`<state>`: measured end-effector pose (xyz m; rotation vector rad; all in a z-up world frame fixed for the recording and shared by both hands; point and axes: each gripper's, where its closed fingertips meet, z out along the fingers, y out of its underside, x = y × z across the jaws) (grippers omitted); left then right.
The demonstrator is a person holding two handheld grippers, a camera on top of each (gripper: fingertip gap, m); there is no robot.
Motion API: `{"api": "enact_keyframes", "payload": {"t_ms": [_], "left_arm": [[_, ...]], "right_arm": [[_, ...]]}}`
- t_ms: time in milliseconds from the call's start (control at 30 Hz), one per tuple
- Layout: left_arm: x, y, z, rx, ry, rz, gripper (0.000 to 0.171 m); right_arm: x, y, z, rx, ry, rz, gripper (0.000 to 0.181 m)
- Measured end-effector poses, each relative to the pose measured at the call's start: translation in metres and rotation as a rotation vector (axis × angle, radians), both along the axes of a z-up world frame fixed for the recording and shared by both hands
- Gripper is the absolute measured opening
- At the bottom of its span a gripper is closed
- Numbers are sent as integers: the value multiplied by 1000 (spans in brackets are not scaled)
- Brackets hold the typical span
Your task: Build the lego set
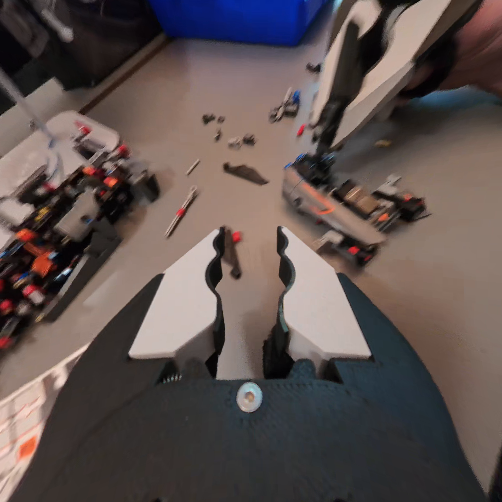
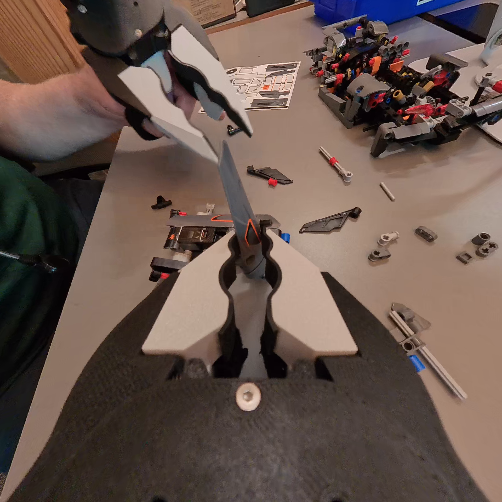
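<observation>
The right gripper [image 2: 248, 239] is pinching the near end of a long dark grey lego panel with an orange edge stripe [image 2: 239, 206], which rises up and away from the fingers at a tilt. Under its tip lies a grey-and-black lego side section with orange trim [image 2: 195, 231], flat on the grey table [image 2: 353, 285].

The left gripper [image 1: 250, 231] hangs above the table with its fingers spread and nothing between them; in the right wrist view it sits up at the far left, its tip just beside the far end of the panel. Whether it touches the panel, I cannot tell.

Below its left finger lies a dark lego piece with a red pin [image 1: 232, 250].

Far right in the right wrist view stands the large part-built lego chassis, black and grey with red, orange and blue pins [image 2: 394, 89]. A white sticker sheet [image 2: 266, 84] lies to its left. Loose parts dot the table between: a grey axle with a red bush [image 2: 335, 164] and a black wedge-shaped panel [image 2: 330, 220]. A blue bin [image 1: 239, 19] sits at the far edge.
</observation>
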<state>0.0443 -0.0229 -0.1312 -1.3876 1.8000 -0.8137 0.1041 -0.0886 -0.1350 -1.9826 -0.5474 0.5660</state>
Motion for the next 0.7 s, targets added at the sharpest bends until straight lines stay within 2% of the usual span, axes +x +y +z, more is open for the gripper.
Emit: {"api": "enact_keyframes", "payload": {"t_ms": [100,233,400,700], "left_arm": [[21,-42,12,-103,-32,-107,34],[48,-71,17,-109,-34,-146,30],[62,-79,9,-49,-28,-183,13],[59,-80,11,1,-35,-246,7]], "right_arm": [[-2,0,0,3,-2,3,13],[-4,1,0,4,-11,8,13],[-4,0,-1,5,-15,8,12],[-5,-1,-1,-9,-1,20,13]]}}
